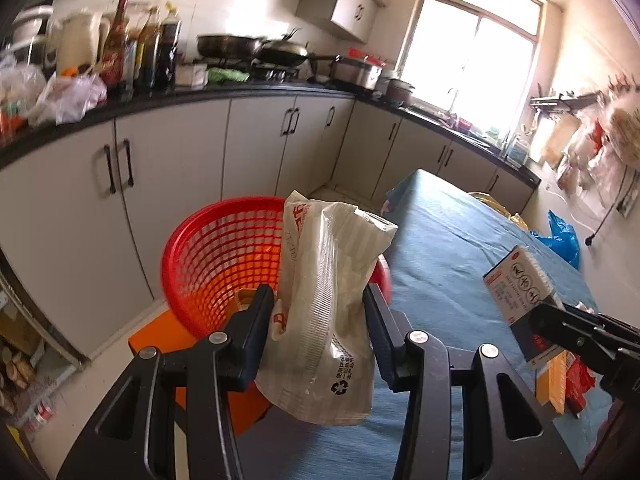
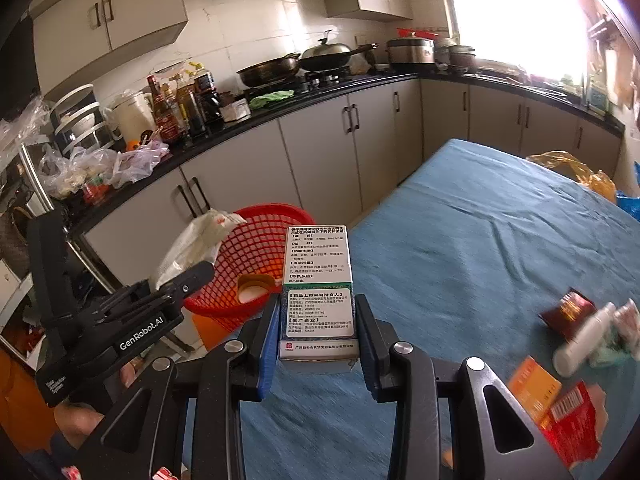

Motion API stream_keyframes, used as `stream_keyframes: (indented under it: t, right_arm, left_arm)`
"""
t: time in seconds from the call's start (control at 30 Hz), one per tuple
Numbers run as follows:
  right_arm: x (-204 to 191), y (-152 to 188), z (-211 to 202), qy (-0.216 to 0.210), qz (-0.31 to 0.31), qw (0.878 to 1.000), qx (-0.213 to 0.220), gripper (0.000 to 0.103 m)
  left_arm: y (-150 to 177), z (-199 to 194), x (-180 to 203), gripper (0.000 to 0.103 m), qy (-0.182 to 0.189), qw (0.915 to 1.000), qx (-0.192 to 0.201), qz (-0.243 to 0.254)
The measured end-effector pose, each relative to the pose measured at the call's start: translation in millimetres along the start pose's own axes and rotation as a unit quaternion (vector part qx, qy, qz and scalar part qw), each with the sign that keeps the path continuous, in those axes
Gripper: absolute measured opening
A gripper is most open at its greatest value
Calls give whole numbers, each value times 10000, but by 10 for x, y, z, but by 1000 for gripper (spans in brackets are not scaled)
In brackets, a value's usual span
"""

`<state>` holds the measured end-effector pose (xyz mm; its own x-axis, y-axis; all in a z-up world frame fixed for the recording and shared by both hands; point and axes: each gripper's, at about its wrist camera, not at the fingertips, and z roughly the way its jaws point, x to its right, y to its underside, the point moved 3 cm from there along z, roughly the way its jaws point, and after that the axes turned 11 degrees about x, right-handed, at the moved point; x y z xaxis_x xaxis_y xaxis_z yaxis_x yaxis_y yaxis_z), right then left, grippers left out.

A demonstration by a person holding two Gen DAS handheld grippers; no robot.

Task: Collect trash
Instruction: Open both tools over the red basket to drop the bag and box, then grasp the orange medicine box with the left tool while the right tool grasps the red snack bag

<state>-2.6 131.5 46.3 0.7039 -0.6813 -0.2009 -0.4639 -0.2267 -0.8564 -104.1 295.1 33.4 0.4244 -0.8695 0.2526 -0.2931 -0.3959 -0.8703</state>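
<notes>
The left gripper [image 1: 318, 312] clamps a crumpled white bag [image 1: 332, 312] beside the red basket [image 1: 216, 256]; the right gripper [image 2: 317, 320] pinches a medicine box [image 2: 318, 280] right of it.

Crumpled white plastic bag [image 1: 324, 312] upright beside red mesh basket [image 1: 224, 256], printed medicine box [image 2: 318, 292] upright over blue table

Table with blue cloth [image 2: 480, 232]. On it, near-right corner: dark red packet [image 2: 566, 312], white bottle [image 2: 586, 340], orange box [image 2: 534, 388], red wrapper [image 2: 572, 420], clustered close together. Far edge: yellow plastic bag [image 2: 572, 170], blue bag [image 1: 562, 238] beside it.
</notes>
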Motion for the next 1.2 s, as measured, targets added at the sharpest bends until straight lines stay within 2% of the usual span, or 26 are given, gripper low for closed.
stream_keyframes:
  t: [0.17,0.43,0.47,0.53,0.6,0.73,0.9,1.07,1.2]
  right_arm:
    - [-128,-108,249,-238,80,9996,-159,38]
    - [-338,-353,794,-514,277,9977,-348,39]
    - [-370,-388,873,-552,275,9974,-361,39]
    - [-387,-428,994,-536,276,9974,-401,43]
    - [-356,-446,1027,-469,338,9977,-360,44]
    - [-232,-403,847,-412,387,9981,-225,44]
    - [20,-243,407,-254,532,9983,-40,44]
    - [306,45,-107,15,596,9982,107,48]
    - [628,297,-560,453,673,9963,274,51]
  left_arm:
    - [-72,92,-251,45,-178,9997,-85,-132]
    - [-240,219,-411,45,-428,9990,-20,-132]
    - [-270,238,-424,47,-481,9988,4,-114]
    - [-327,278,-468,63,-547,9983,28,-172]
    - [-372,288,-505,65,-540,9981,74,-275]
    - [-346,241,-501,66,-431,9984,34,-360]
    - [-186,65,-186,66,-132,9999,81,-33]
    - [41,-81,409,70,501,9973,21,538]
    - [285,-130,930,71,1050,9892,-246,997]
